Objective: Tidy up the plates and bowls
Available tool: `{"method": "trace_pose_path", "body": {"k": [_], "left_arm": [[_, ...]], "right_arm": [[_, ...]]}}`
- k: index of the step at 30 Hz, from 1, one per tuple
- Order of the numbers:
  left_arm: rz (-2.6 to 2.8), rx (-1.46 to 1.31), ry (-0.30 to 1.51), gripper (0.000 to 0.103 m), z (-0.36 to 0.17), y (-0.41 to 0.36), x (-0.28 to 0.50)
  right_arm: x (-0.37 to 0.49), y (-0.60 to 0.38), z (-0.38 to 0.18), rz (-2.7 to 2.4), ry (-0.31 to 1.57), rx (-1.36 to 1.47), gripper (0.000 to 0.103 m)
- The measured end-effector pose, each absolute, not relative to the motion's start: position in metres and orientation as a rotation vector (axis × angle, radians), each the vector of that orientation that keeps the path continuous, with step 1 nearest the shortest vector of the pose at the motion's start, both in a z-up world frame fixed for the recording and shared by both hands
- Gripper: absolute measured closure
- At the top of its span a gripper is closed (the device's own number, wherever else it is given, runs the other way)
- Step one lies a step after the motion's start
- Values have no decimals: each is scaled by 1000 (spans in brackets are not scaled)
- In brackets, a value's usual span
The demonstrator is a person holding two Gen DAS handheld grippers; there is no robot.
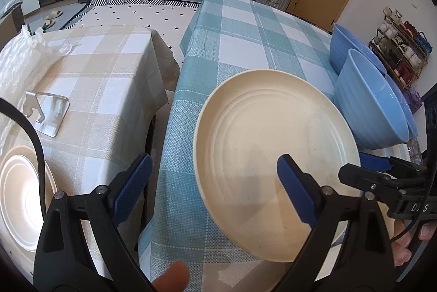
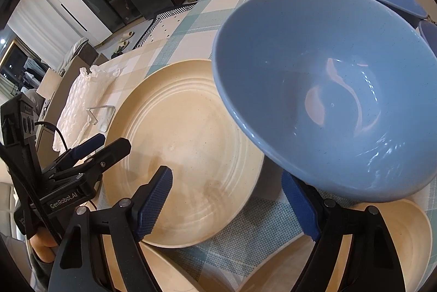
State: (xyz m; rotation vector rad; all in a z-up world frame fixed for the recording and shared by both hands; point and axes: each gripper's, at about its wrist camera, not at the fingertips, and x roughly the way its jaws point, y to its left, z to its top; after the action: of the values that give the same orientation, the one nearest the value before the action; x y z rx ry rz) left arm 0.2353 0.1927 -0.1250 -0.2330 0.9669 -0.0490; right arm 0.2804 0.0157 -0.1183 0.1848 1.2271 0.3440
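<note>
Plates and bowls: lying grouped on the blue checked tablecloth (image 1: pixel 240 40), none visibly stacked on another as far as these views are showing.
Beige checked table (image 1: pixel 95 67): sitting at about nine o'clock in the left wrist view, carrying another cream dish (image 1: pixel 21 196) and a small metal stand (image 1: pixel 46 111).
Cream plate (image 1: pixel 273 144): resting flat at the near edge of the blue cloth, its rim overhanging slightly; being round, it is offering no long axis, so the near rim is the likely place to take it.
Near blue bowl (image 2: pixel 327 100): standing upright at about two o'clock from the plate, close beside it; whether they are touching I cannot tell.
Far blue bowl (image 1: pixel 352 46): sitting just behind the near one, toward twelve o'clock.
Left gripper (image 1: pixel 215 188): hovering wide open and holding nothing, its right-hand finger over the plate, its left-hand finger outside the rim.
Right gripper (image 2: pixel 229 201): also spread wide and empty, with the bowl looming at one o'clock and the plate at eleven.
Deciding relation: both grippers are close, but I judge the left is better lined up for the plate and the right for the bowl.
</note>
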Motion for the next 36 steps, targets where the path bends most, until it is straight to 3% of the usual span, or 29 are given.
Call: {"method": "trace_pose_path", "body": {"k": [9,13,15,21,23,25,32,36], "left_arm": [[-42,-264,975,35,-127,197,239],[-51,-269,988,42,-128,195,240],[-50,-272,994,50,-129,195,242],[-39,-277,1004,56,-132,197,243],[-21,-276,1007,69,-132,199,242],[-12,-274,1008,74,-133,201,243],[-7,-294,1007,84,-133,206,241],[-14,-290,1010,91,-133,202,242]], "right_arm": [[284,23,-121,340,1229,152,29],[284,23,-122,344,1233,151,29],[284,23,-121,342,1230,155,29],[285,24,-120,345,1232,143,30],[285,25,-121,350,1230,138,34],[285,26,-122,355,1234,140,35],[286,28,-123,375,1237,155,38],[285,29,-125,362,1246,140,48]]}}
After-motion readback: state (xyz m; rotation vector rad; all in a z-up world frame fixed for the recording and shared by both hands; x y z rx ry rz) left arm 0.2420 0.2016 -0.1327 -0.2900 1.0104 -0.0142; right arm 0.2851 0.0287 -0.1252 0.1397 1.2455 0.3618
